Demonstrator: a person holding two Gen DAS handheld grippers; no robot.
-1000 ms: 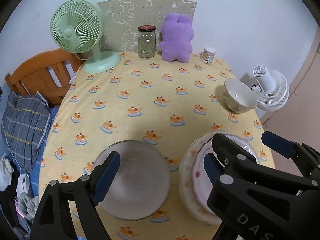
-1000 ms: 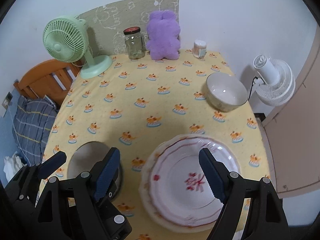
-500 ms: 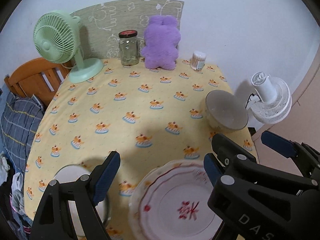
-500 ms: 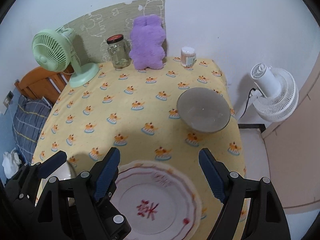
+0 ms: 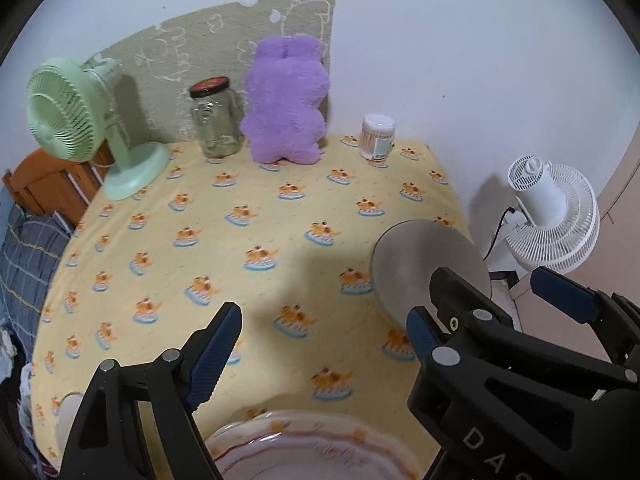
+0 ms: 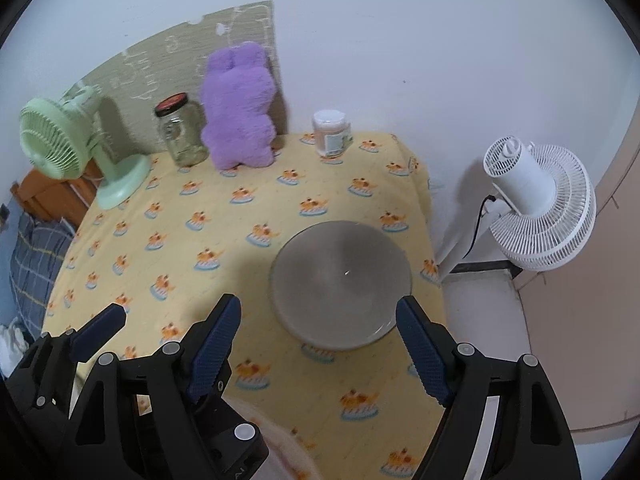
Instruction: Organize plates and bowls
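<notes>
A grey-white bowl (image 6: 340,280) stands near the right edge of the yellow-clothed table (image 6: 200,264). In the right wrist view it lies just beyond my right gripper (image 6: 318,344), whose blue pads stand wide apart and touch nothing. The bowl (image 5: 416,256) also shows in the left wrist view, partly behind the right gripper's fingers (image 5: 564,296). My left gripper (image 5: 322,340) is open over bare cloth, left of the bowl. A red-patterned white plate (image 5: 312,440) peeks in at the bottom edge beneath it. A pale dish (image 5: 68,412) is mostly hidden at the lower left.
Along the back wall stand a green fan (image 5: 76,116), a glass jar (image 5: 214,120), a purple plush toy (image 5: 286,104) and a cotton swab tub (image 5: 378,136). A white fan (image 6: 536,208) stands off the table's right edge. A wooden frame (image 5: 44,184) is at left.
Both grippers moved right across the table. The plate slid from between the fingers to the bottom edge, the left dish nearly left view, and the bowl now lies before the right gripper.
</notes>
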